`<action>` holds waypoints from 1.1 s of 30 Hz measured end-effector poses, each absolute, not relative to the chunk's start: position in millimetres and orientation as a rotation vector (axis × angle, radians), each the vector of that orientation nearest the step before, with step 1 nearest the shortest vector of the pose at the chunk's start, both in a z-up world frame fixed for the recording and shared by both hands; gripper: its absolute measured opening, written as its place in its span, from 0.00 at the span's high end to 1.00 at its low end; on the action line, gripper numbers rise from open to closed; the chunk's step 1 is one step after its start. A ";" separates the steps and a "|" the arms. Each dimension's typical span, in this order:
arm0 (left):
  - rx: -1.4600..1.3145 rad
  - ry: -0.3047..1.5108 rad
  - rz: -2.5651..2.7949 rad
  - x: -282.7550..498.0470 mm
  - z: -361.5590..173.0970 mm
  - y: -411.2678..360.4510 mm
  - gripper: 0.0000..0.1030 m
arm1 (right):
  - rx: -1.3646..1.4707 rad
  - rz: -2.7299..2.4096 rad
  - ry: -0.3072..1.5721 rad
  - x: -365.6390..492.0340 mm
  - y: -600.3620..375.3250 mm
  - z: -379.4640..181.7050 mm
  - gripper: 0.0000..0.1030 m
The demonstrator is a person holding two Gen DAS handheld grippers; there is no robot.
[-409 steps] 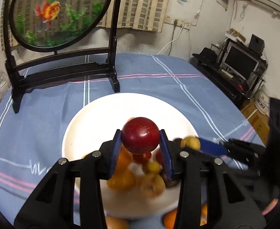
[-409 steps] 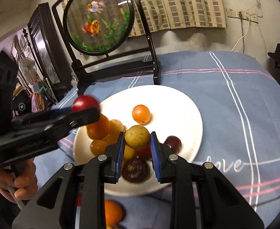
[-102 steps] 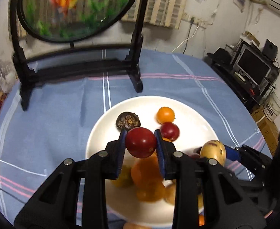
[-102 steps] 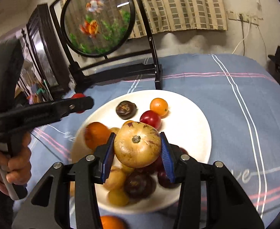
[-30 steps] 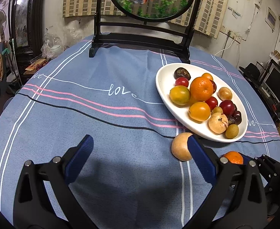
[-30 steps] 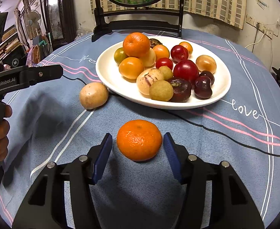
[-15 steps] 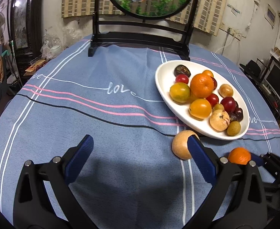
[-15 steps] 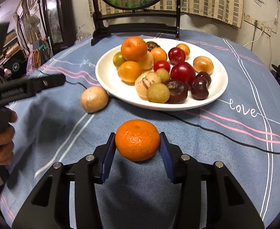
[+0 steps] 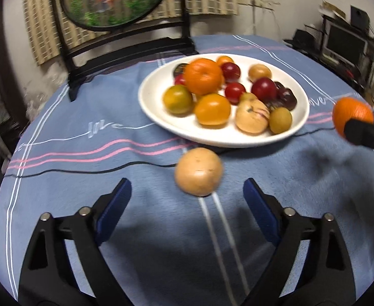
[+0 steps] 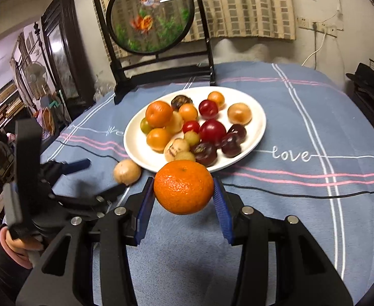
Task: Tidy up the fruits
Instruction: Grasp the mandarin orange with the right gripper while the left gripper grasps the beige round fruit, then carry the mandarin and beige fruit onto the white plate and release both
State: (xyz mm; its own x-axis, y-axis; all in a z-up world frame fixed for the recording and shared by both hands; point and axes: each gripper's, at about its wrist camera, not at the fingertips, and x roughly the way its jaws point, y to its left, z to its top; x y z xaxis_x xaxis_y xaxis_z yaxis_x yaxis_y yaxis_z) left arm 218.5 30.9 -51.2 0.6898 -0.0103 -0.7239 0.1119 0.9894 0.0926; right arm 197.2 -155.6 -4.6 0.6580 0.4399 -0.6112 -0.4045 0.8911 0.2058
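Here, tan fruit [image 9: 198,170] beside plate rim [image 9: 146,107]

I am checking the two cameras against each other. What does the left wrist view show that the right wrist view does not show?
Left wrist only: the left gripper's own fingers, closing, nothing between them yet; a monitor at the right.
Right wrist only: a hand on the left gripper's handle, a cabinet, and the right gripper clamping the orange.
Both: the plate of fruit, the tan fruit on the cloth, the fish screen, the orange.
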 end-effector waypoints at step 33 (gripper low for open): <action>0.048 0.879 -0.063 231.1 -63.5 26.7 0.57 | 0.080 0.474 0.784 206.4 -157.1 -17.1 0.55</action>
State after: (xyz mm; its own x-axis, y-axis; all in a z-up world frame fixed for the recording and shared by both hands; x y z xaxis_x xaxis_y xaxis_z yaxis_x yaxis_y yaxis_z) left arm 231.1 26.7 -63.5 0.6359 -0.0357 -0.7709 0.0753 0.9970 0.0159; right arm 206.4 -157.1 -17.1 0.6096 0.4389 -0.6601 -0.3803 0.8926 0.2423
